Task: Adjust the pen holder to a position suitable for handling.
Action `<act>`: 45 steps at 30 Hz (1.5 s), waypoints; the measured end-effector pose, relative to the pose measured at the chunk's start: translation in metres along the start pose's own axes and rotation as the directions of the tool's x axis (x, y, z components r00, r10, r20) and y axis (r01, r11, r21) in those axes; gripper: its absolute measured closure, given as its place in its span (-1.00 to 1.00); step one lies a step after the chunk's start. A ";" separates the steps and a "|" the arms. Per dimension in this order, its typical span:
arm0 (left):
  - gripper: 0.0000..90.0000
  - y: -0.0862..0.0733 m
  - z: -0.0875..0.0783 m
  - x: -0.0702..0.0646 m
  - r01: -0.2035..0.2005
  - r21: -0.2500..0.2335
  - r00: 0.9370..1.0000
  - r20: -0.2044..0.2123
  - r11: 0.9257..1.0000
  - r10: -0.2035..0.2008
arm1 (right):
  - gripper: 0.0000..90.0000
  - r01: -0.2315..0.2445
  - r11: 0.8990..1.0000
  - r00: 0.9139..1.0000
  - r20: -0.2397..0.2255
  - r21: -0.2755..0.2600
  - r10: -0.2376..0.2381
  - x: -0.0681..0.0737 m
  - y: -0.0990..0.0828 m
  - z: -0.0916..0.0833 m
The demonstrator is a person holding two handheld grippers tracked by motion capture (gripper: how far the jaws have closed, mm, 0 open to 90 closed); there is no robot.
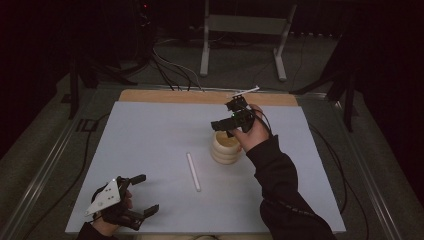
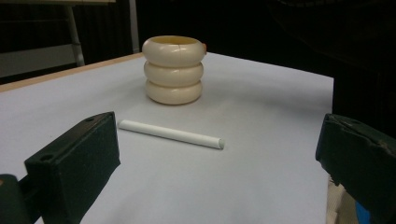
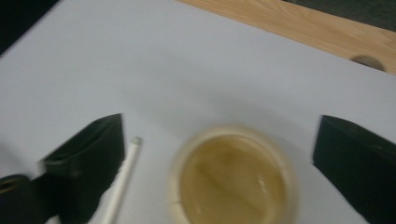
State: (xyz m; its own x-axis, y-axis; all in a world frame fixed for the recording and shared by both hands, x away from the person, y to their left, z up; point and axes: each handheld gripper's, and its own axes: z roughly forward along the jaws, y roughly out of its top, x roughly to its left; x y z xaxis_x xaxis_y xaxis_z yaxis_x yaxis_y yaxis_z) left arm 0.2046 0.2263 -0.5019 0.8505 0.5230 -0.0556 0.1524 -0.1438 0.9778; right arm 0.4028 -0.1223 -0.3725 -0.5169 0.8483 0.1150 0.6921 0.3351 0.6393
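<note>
Nearest you, at the front left corner of the tabletop point(image 1: 150, 130), your left gripper point(image 1: 142, 196) rests low in your left hand point(image 1: 107, 210) with its jaws spread wide and nothing between them; the grey three-cornered plate on top of it faces up. In the left gripper view those jaws frame the scene from either side, well apart from each other. Just beyond them, near the middle of the pale sheet, a white stick point(image 1: 193, 171) lies flat on its side point(image 2: 171, 134), touching neither gripper. Past the stick stands a cream holder point(image 1: 225, 148) shaped like three stacked rings, upright and open at the top point(image 2: 173, 70). Your right gripper point(image 1: 224, 125) hangs above that holder in your right hand point(image 1: 252, 132), tipped downward, its jaws also wide and holding nothing. The right gripper view looks straight down into the holder's yellowish inside point(image 3: 233, 179), blurred, with the white stick point(image 3: 122, 184) lying beside the one jaw. Along the far edge runs a bare wooden strip point(image 1: 200, 96).
</note>
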 end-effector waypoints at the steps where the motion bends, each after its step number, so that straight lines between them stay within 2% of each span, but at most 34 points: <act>1: -1.00 0.000 0.000 0.000 -0.002 0.002 1.000 -0.001 1.000 0.002 | -0.97 0.006 1.000 1.000 -0.011 -0.002 -0.006 0.004 0.000 0.000; 4: -1.00 0.001 0.001 0.000 -0.007 0.004 1.000 -0.001 1.000 0.007 | -0.97 0.001 1.000 0.999 -0.054 -0.021 -0.002 0.016 0.000 0.002; 11: -1.00 0.001 0.003 -0.001 -0.017 0.012 1.000 0.001 1.000 0.017 | -0.97 0.008 0.999 0.994 -0.106 -0.032 -0.012 0.047 -0.002 0.016; 14: -1.00 0.001 0.004 -0.002 -0.018 0.018 1.000 0.005 1.000 0.018 | -0.97 0.011 0.999 0.993 -0.114 -0.035 -0.015 0.058 -0.005 0.023; 18: -1.00 0.001 0.004 -0.002 -0.016 0.016 1.000 0.003 1.000 0.016 | -0.97 0.013 1.000 0.988 -0.152 -0.017 -0.016 0.072 -0.009 0.034; 26: -1.00 0.001 0.004 -0.002 -0.017 0.019 1.000 0.002 1.000 0.017 | -0.97 -0.001 0.998 0.983 -0.184 0.056 0.012 0.091 -0.022 0.051; 30: -1.00 0.000 0.004 -0.002 -0.015 0.018 1.000 0.002 1.000 0.015 | -0.85 -0.030 0.996 0.983 -0.178 0.086 0.045 0.094 -0.031 0.057; 36: -1.00 0.001 0.002 -0.002 -0.013 0.010 1.000 -0.004 1.000 0.013 | -0.62 -0.033 0.988 0.991 -0.125 0.149 0.052 0.098 -0.042 0.071; 39: -1.00 0.001 0.003 -0.002 -0.014 0.012 1.000 -0.003 1.000 0.014 | -0.43 -0.045 0.979 0.991 -0.118 0.197 0.069 0.100 -0.045 0.079; 42: -1.00 0.001 0.003 -0.003 -0.015 0.016 1.000 0.001 1.000 0.015 | -0.34 -0.040 0.971 0.994 -0.089 0.235 0.062 0.103 -0.048 0.087; 45: -1.00 0.001 0.003 -0.003 -0.016 0.015 1.000 0.001 1.000 0.016 | -0.14 -0.042 0.964 0.997 -0.049 0.263 0.057 0.104 -0.050 0.095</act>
State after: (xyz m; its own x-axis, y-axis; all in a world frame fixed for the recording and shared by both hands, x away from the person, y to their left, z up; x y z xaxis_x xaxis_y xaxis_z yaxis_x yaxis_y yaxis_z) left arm 0.2038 0.2223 -0.5013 0.8534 0.5196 -0.0405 0.1463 -0.1643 0.9755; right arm 0.3624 -0.0116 -0.4650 -0.5007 0.8448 0.1887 0.8213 0.3949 0.4118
